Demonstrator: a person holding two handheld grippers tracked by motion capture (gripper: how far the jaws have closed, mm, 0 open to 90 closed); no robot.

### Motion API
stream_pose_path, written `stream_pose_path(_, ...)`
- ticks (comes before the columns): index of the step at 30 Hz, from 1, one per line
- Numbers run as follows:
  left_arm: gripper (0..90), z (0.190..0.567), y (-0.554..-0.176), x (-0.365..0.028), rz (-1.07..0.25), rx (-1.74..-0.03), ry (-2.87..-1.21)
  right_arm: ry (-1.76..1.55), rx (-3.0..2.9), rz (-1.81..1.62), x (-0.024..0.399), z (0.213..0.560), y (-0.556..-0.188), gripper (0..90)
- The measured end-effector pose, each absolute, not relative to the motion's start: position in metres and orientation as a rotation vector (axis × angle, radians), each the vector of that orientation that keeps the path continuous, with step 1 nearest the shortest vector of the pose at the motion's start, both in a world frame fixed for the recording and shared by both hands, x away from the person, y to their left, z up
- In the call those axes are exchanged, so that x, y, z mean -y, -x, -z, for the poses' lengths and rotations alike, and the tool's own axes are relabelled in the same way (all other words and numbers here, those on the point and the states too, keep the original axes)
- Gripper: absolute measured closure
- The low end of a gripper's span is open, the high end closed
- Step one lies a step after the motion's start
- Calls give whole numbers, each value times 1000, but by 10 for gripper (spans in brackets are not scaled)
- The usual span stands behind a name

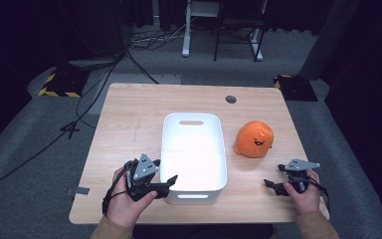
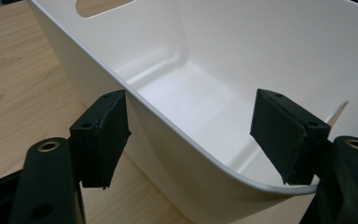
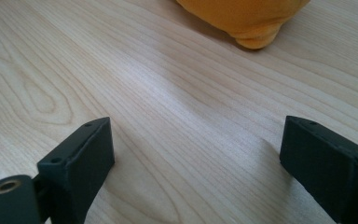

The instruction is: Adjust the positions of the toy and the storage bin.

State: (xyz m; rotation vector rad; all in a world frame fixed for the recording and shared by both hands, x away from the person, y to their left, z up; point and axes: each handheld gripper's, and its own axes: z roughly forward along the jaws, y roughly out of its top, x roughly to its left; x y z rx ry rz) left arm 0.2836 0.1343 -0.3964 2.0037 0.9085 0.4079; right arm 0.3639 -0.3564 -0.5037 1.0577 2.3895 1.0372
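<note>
A white plastic bin stands in the middle of the wooden table, with a handle slot in its far wall. My left gripper is at the bin's near left corner. In the left gripper view the bin's rim runs between the jaws of the left gripper: one pad outside the wall, the other inside, with a gap on the inner side. An orange plush toy with a small face sits to the right of the bin. My right gripper rests open near the table's front right, and the toy's edge lies ahead of the right gripper.
A round cable hole is set in the table's far side. Beyond the table are cables on the grey floor and the legs of a white desk. Bare wood lies left of the bin.
</note>
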Motion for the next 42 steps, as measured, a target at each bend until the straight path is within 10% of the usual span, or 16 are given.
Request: stream_pose_path(42,270,396,-249,-107,-354,-877,-2024,-1037,-2400,-1042,356,504,-364,101)
